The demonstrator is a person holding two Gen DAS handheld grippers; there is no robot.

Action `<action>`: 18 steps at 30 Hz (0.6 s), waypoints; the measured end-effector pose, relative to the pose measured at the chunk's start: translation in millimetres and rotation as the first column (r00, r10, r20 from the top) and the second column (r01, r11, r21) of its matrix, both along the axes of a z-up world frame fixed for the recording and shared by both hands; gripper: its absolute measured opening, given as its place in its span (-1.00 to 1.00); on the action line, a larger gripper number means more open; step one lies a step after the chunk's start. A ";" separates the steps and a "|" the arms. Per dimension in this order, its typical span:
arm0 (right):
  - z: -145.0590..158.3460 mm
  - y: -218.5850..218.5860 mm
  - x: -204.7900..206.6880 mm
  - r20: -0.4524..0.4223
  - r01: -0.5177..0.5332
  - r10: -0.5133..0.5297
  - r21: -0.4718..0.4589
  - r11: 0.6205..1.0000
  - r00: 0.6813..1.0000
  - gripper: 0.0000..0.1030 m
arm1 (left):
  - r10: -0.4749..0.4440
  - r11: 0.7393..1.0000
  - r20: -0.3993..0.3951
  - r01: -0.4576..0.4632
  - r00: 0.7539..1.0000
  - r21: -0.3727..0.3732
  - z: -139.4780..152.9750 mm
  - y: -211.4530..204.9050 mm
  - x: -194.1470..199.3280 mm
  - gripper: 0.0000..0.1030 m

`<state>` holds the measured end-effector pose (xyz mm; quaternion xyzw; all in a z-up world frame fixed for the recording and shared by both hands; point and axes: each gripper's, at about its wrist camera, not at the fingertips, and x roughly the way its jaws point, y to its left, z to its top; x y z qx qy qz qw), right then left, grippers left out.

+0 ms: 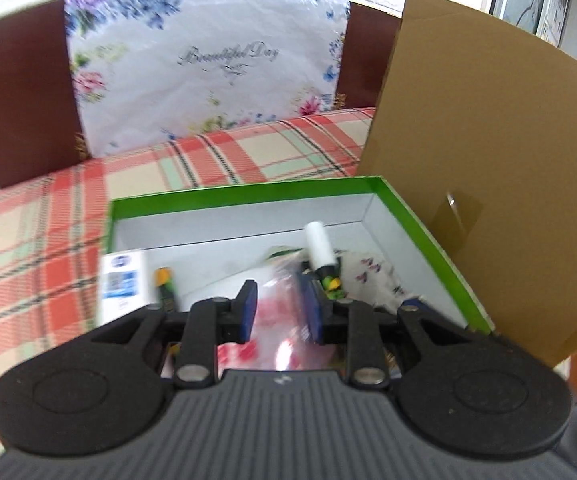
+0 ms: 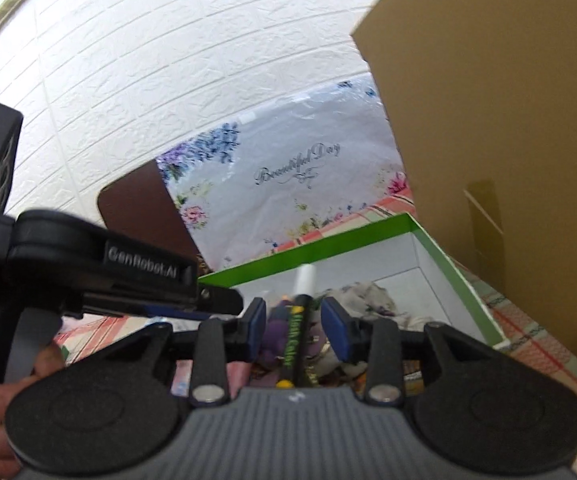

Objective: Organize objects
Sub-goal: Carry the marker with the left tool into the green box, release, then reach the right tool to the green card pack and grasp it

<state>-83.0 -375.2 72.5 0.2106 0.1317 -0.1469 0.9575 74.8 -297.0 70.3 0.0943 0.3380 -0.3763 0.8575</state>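
Observation:
A green-rimmed box [image 1: 244, 194] with a white inside lies on the plaid tablecloth. It holds a clear bag with red print [image 1: 276, 316], a white-capped marker [image 1: 320, 250], a white-and-blue card [image 1: 122, 280], a small dark tube [image 1: 166, 286] and a floral cloth [image 1: 372, 276]. My left gripper [image 1: 280, 304] hovers over the box, its jaws apart around the clear bag without clamping it. My right gripper [image 2: 298, 330] is open over the same box [image 2: 304, 250], with the black marker [image 2: 300, 320] lying between its fingers, untouched. The left gripper also shows at the left of the right wrist view.
A tall cardboard panel [image 1: 488, 184] stands right beside the box. A floral bag reading "Beautiful Day" [image 1: 208, 72] leans on a brown chair back [image 1: 16, 96] behind the table. A white brick-pattern wall [image 2: 168, 60] is behind. Plaid tablecloth [image 1: 36, 248] stretches left.

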 end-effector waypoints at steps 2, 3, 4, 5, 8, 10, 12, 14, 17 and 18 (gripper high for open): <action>3.9 5.2 -3.9 0.006 -0.012 0.012 -0.011 1.000 1.000 -0.34 | 0.014 1.000 0.017 -0.014 1.000 0.014 2.2 12.2 -4.8 -0.43; 5.6 7.9 -5.1 0.007 -0.017 0.018 -0.017 1.000 1.000 -0.34 | 0.023 1.000 0.021 -0.023 1.000 0.016 2.6 17.0 -5.8 -0.43; 7.7 10.5 -5.4 0.007 -0.022 0.022 -0.024 0.999 1.000 -0.34 | 0.032 0.999 0.022 -0.032 0.999 0.017 2.9 22.3 -6.4 -0.43; 9.8 14.2 -7.0 0.006 -0.027 0.027 -0.029 0.999 1.000 -0.33 | 0.042 0.999 0.021 -0.043 0.999 0.017 3.1 28.2 -7.2 -0.43; 13.9 23.6 -11.3 0.003 -0.044 0.045 -0.037 0.998 0.999 -0.33 | 0.074 0.997 0.028 -0.075 0.997 0.021 3.2 44.5 -9.0 -0.43; 16.2 30.1 -12.8 -0.001 -0.054 0.054 -0.045 0.998 0.999 -0.33 | 0.095 0.995 0.037 -0.096 0.995 0.027 2.4 54.3 -10.9 -0.37; 18.6 37.2 -14.5 -0.003 -0.065 0.065 -0.056 0.996 0.998 -0.33 | 0.114 0.993 0.044 -0.116 0.992 0.029 1.4 64.1 -12.4 -0.35; 21.0 44.2 -15.7 -0.006 -0.074 0.074 -0.068 0.995 0.997 -0.33 | 0.134 0.990 0.047 -0.135 0.990 0.032 0.1 74.0 -13.1 -0.35; 24.9 55.6 -15.4 -0.009 -0.094 0.094 -0.083 0.992 0.996 -0.31 | 0.168 0.985 0.051 -0.170 0.985 0.035 -2.5 89.1 -12.3 -0.35; 26.2 60.0 -14.7 -0.010 -0.101 0.101 -0.091 0.991 0.995 -0.30 | 0.180 0.982 0.055 -0.183 0.982 0.038 -3.4 94.2 -12.2 -0.34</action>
